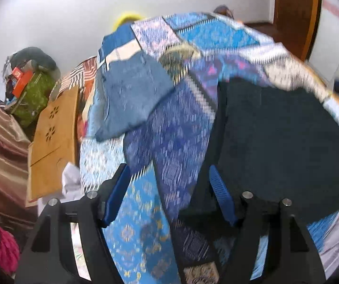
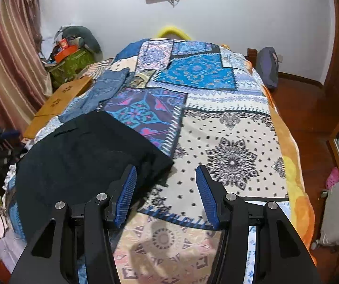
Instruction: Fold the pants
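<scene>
The black pants (image 2: 84,156) are lying folded into a broad dark slab on the left half of the patchwork bedspread (image 2: 228,123), with one corner reaching toward the middle of the bed. A second, blue denim garment (image 2: 107,87) is lying beyond them, nearer the wall, beside a wooden board (image 2: 63,97) at the bed's left edge.

The right gripper (image 2: 165,179) is being held above the near part of the bed, tilted steeply downward. Its jaws are being kept apart with nothing between them; only the bedspread is being seen through the gap, and the left finger is hanging over the near corner of the pants.

The left gripper (image 1: 169,184) is likewise being pointed steeply down over the bed, with the black pants (image 1: 283,146) showing to its right. That view is heavily smeared, so the scene is being read only roughly; its jaws appear to be spread wide, with no cloth pinched between the blue pads (image 1: 119,189).
</scene>
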